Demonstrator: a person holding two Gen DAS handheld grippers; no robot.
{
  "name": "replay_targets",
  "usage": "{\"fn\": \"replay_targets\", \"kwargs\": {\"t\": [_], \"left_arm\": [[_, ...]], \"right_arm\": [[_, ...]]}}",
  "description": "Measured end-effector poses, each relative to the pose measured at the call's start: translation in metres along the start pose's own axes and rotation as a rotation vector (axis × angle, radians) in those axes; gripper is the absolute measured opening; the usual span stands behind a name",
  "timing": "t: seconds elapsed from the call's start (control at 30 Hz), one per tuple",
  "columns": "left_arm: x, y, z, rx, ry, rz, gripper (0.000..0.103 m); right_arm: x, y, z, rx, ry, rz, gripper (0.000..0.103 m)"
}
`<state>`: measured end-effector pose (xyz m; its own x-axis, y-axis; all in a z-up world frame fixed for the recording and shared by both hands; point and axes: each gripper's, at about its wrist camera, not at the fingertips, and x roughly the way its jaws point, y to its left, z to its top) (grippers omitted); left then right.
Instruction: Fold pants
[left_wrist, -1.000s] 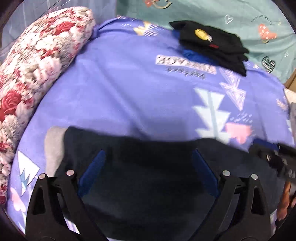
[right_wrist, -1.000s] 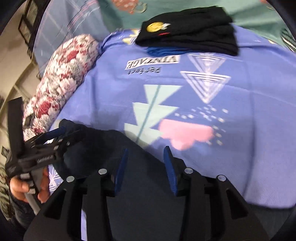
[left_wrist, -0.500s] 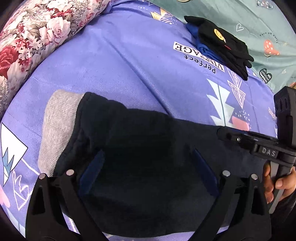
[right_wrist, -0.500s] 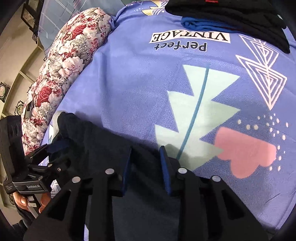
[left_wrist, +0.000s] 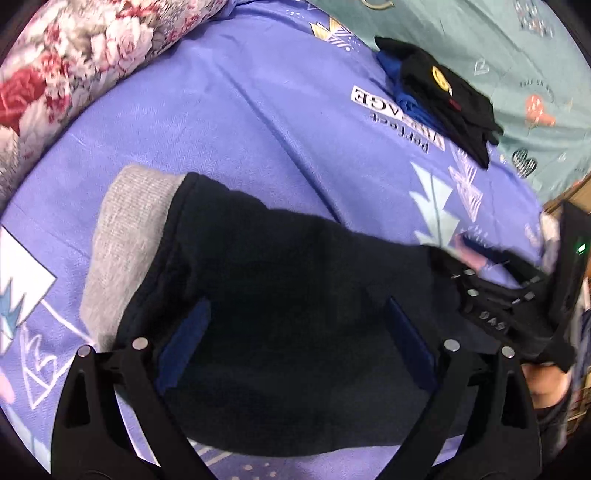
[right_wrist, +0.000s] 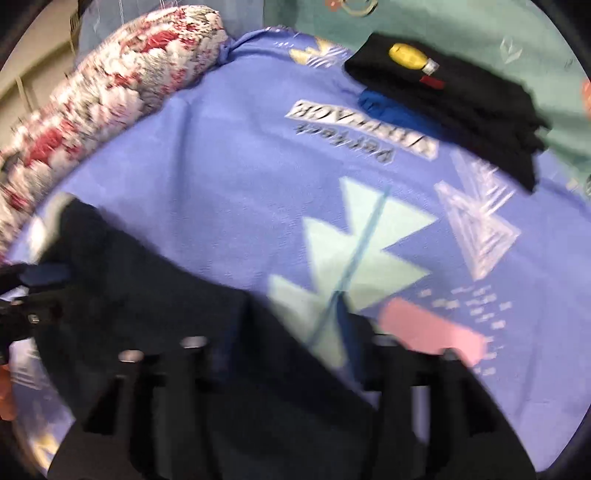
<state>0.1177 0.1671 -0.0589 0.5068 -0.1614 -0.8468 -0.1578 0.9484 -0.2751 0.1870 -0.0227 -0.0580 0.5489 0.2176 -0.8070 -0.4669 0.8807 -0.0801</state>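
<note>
Dark pants (left_wrist: 295, 277) with a grey waistband (left_wrist: 125, 251) lie folded on the purple patterned sheet (left_wrist: 221, 129). My left gripper (left_wrist: 295, 339) hovers over the middle of the pants, open wide, and its blue pads (left_wrist: 184, 339) pinch nothing. The right gripper (left_wrist: 498, 295) sits at the pants' right end, held by a hand. In the blurred right wrist view, the right gripper (right_wrist: 291, 332) has its jaws opening over the edge of the pants (right_wrist: 166, 295). The cloth lies loose beneath them, not pressed. The left gripper (right_wrist: 22, 295) shows at the far left.
A folded stack of black clothes (left_wrist: 443, 99) with a yellow patch rests on a blue garment at the sheet's far side, also seen as the black stack (right_wrist: 461, 92). A floral bolster (left_wrist: 74, 55) borders the left. Teal bedding (left_wrist: 517, 55) lies beyond.
The pants came down flat on the sheet, and the grey waistband now shows fully. The right gripper's jaws narrowed, then spread wide off the cloth. Both grippers shifted and rolled.
</note>
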Motion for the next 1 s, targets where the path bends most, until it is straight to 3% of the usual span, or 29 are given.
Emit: {"fn": "replay_targets", "kwargs": {"t": [0.13,0.23,0.3,0.37,0.43,0.57,0.67,0.7,0.77,0.83,0.93,0.97,1.0], "left_arm": [[-0.010,-0.001,-0.007,-0.002,-0.007,0.040,0.096],[-0.021,0.006,-0.012,-0.047,-0.025,0.001,0.097],[-0.024,0.009,-0.018,-0.056,-0.029,-0.001,0.097],[-0.022,0.009,-0.021,-0.038,-0.026,0.014,0.097],[-0.018,0.007,-0.025,-0.011,-0.021,0.050,0.097],[-0.022,0.011,-0.024,-0.038,-0.023,0.056,0.097],[-0.032,0.010,-0.022,-0.068,-0.033,0.065,0.097],[-0.036,0.007,-0.023,-0.064,-0.044,0.062,0.097],[-0.043,0.001,-0.026,-0.052,-0.066,0.056,0.097],[-0.050,-0.008,-0.031,-0.038,-0.081,0.028,0.097],[-0.050,-0.022,-0.036,0.003,-0.070,0.009,0.097],[-0.047,-0.029,-0.038,0.020,-0.059,0.005,0.097],[-0.044,-0.034,-0.040,0.035,-0.048,0.003,0.097]], "right_arm": [[-0.021,-0.020,-0.010,0.043,-0.006,-0.040,0.068],[-0.052,-0.043,-0.032,0.115,-0.057,0.025,0.068],[-0.063,-0.051,-0.051,0.108,-0.031,0.051,0.068],[-0.064,-0.059,-0.075,0.060,0.028,0.014,0.069],[-0.061,-0.080,-0.098,0.090,0.092,-0.033,0.069],[-0.076,-0.153,-0.134,0.330,0.083,-0.005,0.070],[-0.099,-0.210,-0.159,0.531,0.092,-0.197,0.070],[-0.110,-0.223,-0.168,0.593,0.059,-0.181,0.070],[-0.129,-0.237,-0.186,0.655,-0.006,-0.027,0.070],[-0.134,-0.244,-0.203,0.663,-0.006,0.095,0.071],[-0.127,-0.267,-0.228,0.730,0.037,0.085,0.069],[-0.131,-0.277,-0.235,0.773,0.008,0.129,0.069],[-0.140,-0.289,-0.242,0.834,-0.024,0.105,0.069]]}}
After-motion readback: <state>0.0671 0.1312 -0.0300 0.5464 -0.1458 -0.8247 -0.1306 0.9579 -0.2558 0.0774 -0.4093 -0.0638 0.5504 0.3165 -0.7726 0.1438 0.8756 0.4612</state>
